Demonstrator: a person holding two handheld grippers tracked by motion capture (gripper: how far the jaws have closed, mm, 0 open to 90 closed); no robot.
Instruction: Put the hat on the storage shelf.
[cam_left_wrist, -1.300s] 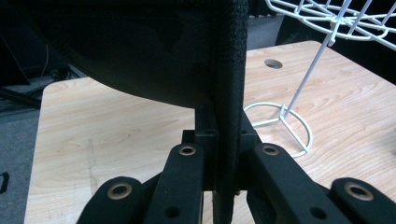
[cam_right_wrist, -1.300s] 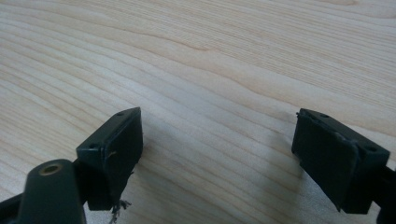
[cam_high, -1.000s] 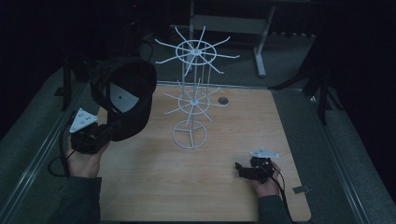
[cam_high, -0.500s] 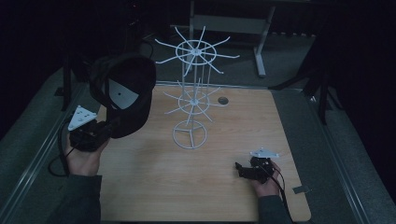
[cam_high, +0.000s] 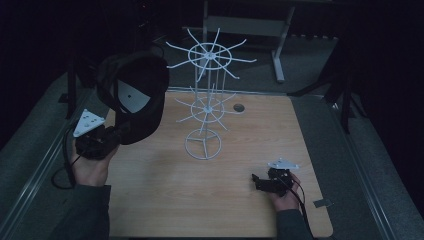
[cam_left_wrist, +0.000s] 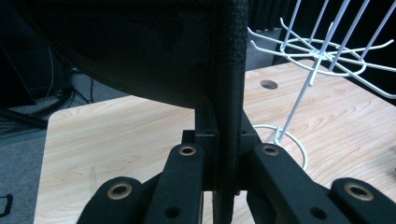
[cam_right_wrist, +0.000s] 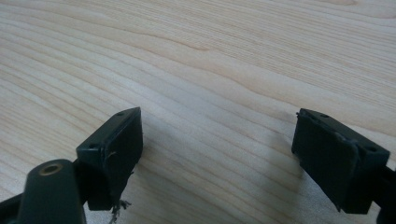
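Note:
A black cap (cam_high: 135, 97) hangs in the air over the table's left side, its inside with a white label facing me. My left gripper (cam_high: 116, 136) is shut on its brim; in the left gripper view the jaws pinch the brim's dark edge (cam_left_wrist: 229, 116) between them. A white wire rack (cam_high: 206, 105) with two tiers of hooks stands mid-table, right of the cap, and its upper ring (cam_left_wrist: 322, 53) shows ahead of the left gripper. My right gripper (cam_high: 257, 181) rests low near the front right, open, with bare wood between its fingers (cam_right_wrist: 116, 149).
The wooden table (cam_high: 260, 135) has a round cable hole (cam_high: 238, 107) behind the rack. A small grey tab (cam_high: 322, 203) lies at the front right corner. Dark carpet borders the table on both sides, and a metal frame (cam_high: 240, 25) stands behind it.
The left gripper and the cap have risen slightly. The right gripper has stayed where it was.

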